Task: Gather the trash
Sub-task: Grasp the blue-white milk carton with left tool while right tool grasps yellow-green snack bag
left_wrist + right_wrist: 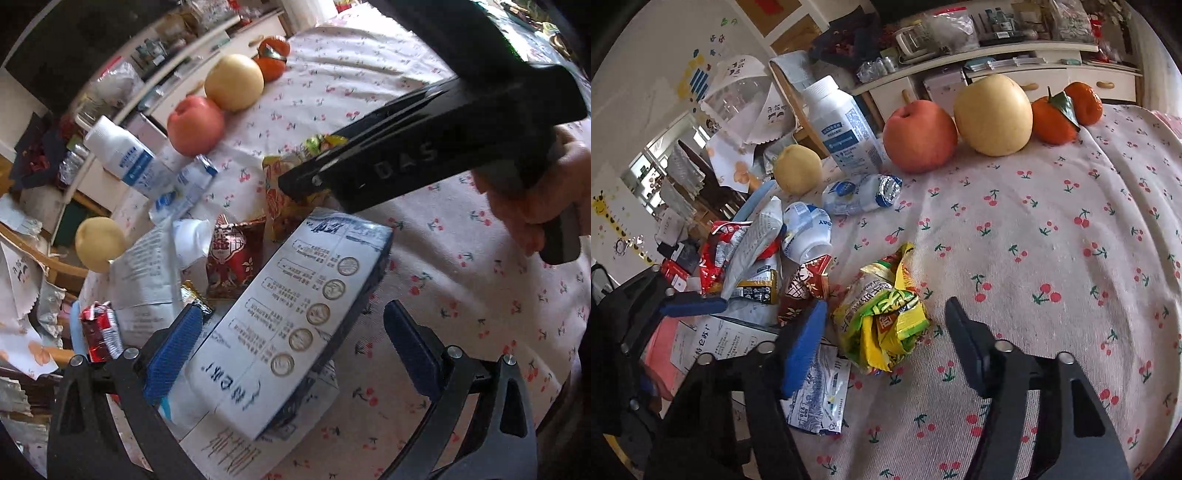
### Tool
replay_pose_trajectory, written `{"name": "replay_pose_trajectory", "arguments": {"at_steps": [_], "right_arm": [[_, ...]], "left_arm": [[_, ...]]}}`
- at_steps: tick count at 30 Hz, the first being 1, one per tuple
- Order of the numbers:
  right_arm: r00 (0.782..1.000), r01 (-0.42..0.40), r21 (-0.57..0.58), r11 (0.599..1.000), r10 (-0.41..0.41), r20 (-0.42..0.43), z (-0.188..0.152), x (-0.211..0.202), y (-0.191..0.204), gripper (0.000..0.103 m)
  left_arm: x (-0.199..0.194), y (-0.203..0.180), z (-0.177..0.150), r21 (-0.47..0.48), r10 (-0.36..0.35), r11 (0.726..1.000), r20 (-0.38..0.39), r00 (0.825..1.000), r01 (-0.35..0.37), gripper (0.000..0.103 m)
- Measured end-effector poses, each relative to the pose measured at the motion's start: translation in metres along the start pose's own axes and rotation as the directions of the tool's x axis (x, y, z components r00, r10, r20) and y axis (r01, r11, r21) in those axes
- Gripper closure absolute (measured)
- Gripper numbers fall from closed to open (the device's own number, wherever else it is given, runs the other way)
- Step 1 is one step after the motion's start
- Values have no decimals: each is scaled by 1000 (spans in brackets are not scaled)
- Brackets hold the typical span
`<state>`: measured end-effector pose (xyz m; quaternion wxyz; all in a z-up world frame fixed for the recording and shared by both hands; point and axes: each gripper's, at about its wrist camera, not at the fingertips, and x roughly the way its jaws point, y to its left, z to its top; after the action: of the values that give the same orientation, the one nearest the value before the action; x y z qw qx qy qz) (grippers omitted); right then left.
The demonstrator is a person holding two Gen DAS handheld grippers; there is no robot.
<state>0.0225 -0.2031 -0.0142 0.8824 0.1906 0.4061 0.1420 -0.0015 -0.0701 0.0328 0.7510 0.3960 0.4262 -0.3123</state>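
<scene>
- Crumpled yellow-green snack wrapper (882,314) lying on the cherry-print tablecloth (1052,240), between the two fingers of the right gripper (886,332), nearer the blue-padded finger (803,347) on the left of the right wrist view.
- Right gripper spread about the wrapper, neither pad seen pressing on it; gap visible on the side of the dark finger (964,343).
- Same wrapper (284,192) seen from the left wrist, partly hidden behind the black body of the right gripper (424,147), which is held by a hand (535,199) at the right edge.
- White-and-blue printed carton (295,314) lying tilted between the fingers of the left gripper (295,354); left blue pad (173,354) just beside the carton's long edge, contact there unclear; right pad (410,350) clearly apart from it, so jaws spread.
- Red-brown foil packet (805,288) just left of the yellow-green wrapper, close to the blue pad's tip.
- Further left, a heap of trash: crushed white plastic bottle (805,232), red wrapper (720,254), small yellow-black carton (757,291).
- Flattened clear bottle with blue label (860,195) beyond the heap.
- Along the table's far edge: small pear (798,168), upright white bottle (842,125), red apple (919,134), large yellow pear (993,114), two tangerines (1052,118).
</scene>
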Motion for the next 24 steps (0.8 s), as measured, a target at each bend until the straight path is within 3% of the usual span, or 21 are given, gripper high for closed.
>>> {"name": "replay_pose_trajectory", "arguments": {"at_steps": [8,14,19,24], "right_arm": [[1000,4,-37,999,-4,-7,-1,4,8,50],[999,39,-55,998,-40,-9,-2,3,10,58],[998,68,-55,996,-68,-7,-3,-3,6,66],[996,84,-48,995,-84,5,-5,-13,1,70]], "left_arm": [[14,-4,-3,-63,-42,997,-31,999,40,4],[10,-12,-5,-124,-11,992,-31,999,7,19],[-2,-12,-14,-233,-29,972,2,1000,29,33],[-21,-12,-27,-358,-36,932,83,996,64,36]]}}
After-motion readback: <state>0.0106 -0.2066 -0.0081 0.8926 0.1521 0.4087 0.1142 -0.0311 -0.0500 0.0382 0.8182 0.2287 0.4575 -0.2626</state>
